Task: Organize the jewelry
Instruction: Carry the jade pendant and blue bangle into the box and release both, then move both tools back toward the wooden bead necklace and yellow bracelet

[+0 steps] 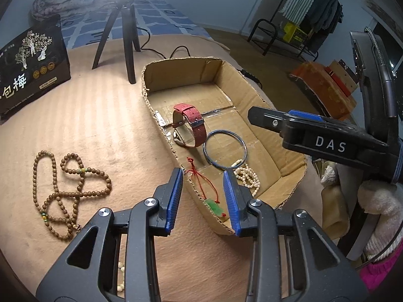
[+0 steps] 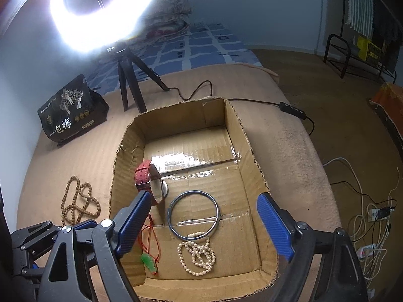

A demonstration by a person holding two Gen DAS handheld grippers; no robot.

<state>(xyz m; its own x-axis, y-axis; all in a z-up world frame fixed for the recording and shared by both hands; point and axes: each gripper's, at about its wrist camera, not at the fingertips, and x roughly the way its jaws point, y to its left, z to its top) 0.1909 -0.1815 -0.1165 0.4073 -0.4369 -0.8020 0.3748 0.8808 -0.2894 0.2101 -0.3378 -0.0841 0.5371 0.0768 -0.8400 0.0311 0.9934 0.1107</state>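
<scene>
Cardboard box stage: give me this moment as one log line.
in cardboard box: red watch, bangle, pearl strand, jade pendant | outside: wooden beads | left gripper open | right gripper open

Black tripod (image 1: 124, 32) stands at upper centre of the frame on the tan bedcover (image 1: 88, 115), carrying a lit ring light (image 2: 100, 7). Black printed bag (image 1: 30, 63), upper left, bears Chinese characters. Black cable with inline switch (image 2: 292, 107) runs right. Blue grid-patterned sheet (image 2: 196, 47) lies behind. Clothes rack (image 1: 309, 7) occupies upper right; white cords and a power strip (image 2: 375, 214) lie on the floor, right edge.
</scene>
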